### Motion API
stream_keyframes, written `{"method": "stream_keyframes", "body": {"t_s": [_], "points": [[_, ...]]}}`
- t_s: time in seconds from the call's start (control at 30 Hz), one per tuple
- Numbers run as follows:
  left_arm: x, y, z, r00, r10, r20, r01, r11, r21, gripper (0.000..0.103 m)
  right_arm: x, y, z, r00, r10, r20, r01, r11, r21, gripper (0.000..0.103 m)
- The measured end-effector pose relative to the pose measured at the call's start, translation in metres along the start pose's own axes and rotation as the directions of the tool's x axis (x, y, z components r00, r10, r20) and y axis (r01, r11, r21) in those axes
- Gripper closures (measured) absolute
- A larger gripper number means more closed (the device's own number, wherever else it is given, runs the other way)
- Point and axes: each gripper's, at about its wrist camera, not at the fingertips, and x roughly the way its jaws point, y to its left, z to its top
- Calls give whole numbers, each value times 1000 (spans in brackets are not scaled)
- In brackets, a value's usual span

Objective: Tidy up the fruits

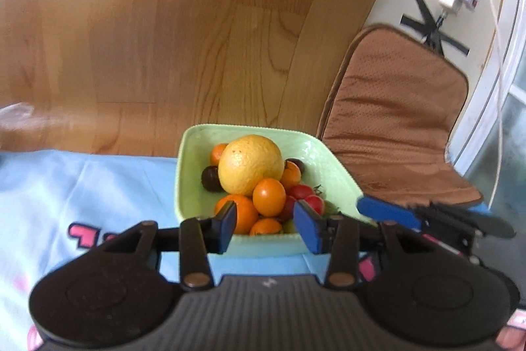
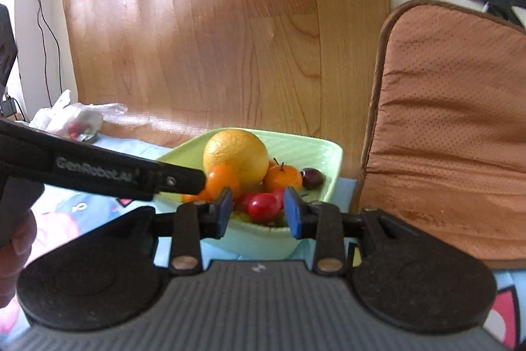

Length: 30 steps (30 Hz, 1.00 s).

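Observation:
A pale green bowl (image 1: 192, 153) stands on the light blue cloth, piled with fruit: a big yellow citrus (image 1: 250, 168), small oranges (image 1: 269, 197), dark plums (image 1: 211, 178) and red cherry tomatoes (image 1: 314, 203). My left gripper (image 1: 264, 224) is open and empty, just over the bowl's near rim. The right gripper's blue finger (image 1: 388, 213) reaches in from the right. In the right wrist view the bowl (image 2: 296, 150) holds the citrus (image 2: 235, 155), a stemmed orange (image 2: 283, 177), a plum (image 2: 312, 178) and tomatoes (image 2: 264, 208). My right gripper (image 2: 257, 213) is open, empty, above the tomatoes.
A brown padded cushion (image 1: 394, 120) leans at the bowl's right, also in the right wrist view (image 2: 453, 127). A wooden board (image 1: 164, 38) stands behind. A plastic bag with fruit (image 2: 77, 122) lies at the far left. The left gripper's arm (image 2: 98, 173) crosses the bowl's left.

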Motion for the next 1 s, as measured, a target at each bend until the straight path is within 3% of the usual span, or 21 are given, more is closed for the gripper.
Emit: {"method": "stream_keyframes", "body": {"t_s": [0.13,0.33,0.57,0.73,0.8,0.97,1.0], "points": [[-28,0,-17,1000,2,14,-1,999,-41,63,-38,7,-16,1000,3,15,-4,999,46,57],[-58,-12,-59,996,94,-12,-94,994,-57,57,-80,13,-53,998,-47,-42,53,986,157,57],[-86,-35,-102,987,163,-13,-163,987,-6,51,-108,15,-81,997,-32,-76,54,949,312,51],[-96,-49,-124,976,216,-15,-215,976,25,34,-123,16,-91,997,-28,-76,53,933,357,45],[-101,-54,-130,970,242,10,-242,970,25,22,-130,16,-94,997,-29,-69,52,932,358,45],[-96,-59,-146,954,297,44,-299,953,47,23,-141,13,-101,999,-18,-44,33,929,369,45],[-92,-56,-147,955,296,6,-296,955,34,30,-142,11,-102,999,-14,-38,27,926,377,45]]}}
